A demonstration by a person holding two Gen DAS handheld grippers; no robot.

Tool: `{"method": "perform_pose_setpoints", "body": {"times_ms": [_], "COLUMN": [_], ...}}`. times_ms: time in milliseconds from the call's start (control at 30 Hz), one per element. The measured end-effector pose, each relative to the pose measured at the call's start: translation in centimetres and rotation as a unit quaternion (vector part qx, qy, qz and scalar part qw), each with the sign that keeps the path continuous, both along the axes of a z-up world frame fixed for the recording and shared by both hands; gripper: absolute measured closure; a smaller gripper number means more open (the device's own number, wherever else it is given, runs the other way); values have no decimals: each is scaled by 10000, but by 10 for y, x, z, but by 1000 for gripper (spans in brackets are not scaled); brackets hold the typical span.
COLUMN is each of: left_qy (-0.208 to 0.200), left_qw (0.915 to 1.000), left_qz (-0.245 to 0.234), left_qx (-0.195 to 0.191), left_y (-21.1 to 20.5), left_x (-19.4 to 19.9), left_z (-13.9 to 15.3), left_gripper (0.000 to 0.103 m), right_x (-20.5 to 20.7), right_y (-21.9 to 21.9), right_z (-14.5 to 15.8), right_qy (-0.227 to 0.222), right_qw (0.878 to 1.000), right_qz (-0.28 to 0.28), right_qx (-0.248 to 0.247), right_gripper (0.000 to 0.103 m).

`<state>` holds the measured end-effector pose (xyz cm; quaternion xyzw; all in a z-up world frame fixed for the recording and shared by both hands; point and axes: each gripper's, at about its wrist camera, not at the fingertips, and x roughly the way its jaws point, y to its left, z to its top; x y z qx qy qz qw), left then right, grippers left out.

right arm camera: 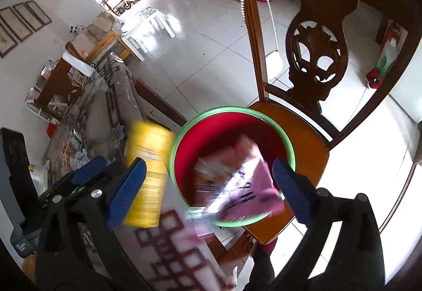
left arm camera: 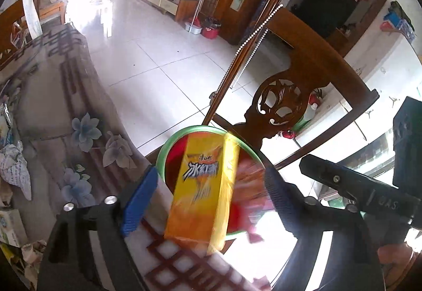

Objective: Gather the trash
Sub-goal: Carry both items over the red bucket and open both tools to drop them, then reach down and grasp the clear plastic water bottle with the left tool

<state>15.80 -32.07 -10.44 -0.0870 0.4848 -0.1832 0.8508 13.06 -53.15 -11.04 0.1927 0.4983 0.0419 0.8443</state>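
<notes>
Glossy yellow carton [left arm camera: 203,185] of printed card, glossy pink film wrapper [right arm camera: 248,185], smooth red plastic bucket [right arm camera: 184,156] with green rim, polished carved wooden chair [right arm camera: 303,138], shiny glass-covered flowered worktop [left arm camera: 66,111], ribbed blue pads [right arm camera: 126,190] on matt black plastic claw.

the rectangular drink carton [left arm camera: 203,193] was bright yellow shading to orange, printed with bold white and black characters. the round plastic bin [right arm camera: 182,143] was red inside with a pale green rim. the flat wrapper [right arm camera: 253,190] in it was pink with dark lettering, over blurred orange and white packaging. both grippers, left [left arm camera: 208,198] and right [right arm camera: 211,190], had black bodies and ribbed blue finger pads [right arm camera: 126,188]. the glossy tablecloth [left arm camera: 79,111] was grey-brown with pale blue flowers on the left and a red-brown lattice on white along its near edge. the carved wooden chair [right arm camera: 316,58] was dark reddish brown. the floor tiles [left arm camera: 147,58] were white.
</notes>
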Motion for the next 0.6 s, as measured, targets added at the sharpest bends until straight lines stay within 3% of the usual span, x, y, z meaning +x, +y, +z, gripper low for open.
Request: {"method": "perform_pose_setpoints", "body": {"times_ms": [333,600], "left_qy": [-84,-79], "left_qw": [9991,9939], "left_qz": [397,1100], "left_qx": [76,104], "left_y": [30,112], "left_x": [-16,-54], "left_z": [7,9], "left_gripper": [21,21], "right_x": [-1,-9], "right_y": [12,60], "right_z": [7,14], "right_qy": [-123,-162], "right_qw": [9999,9995], "right_qz": [100,271], "right_qx": [-20,-50], "right_gripper": [8,8]}}
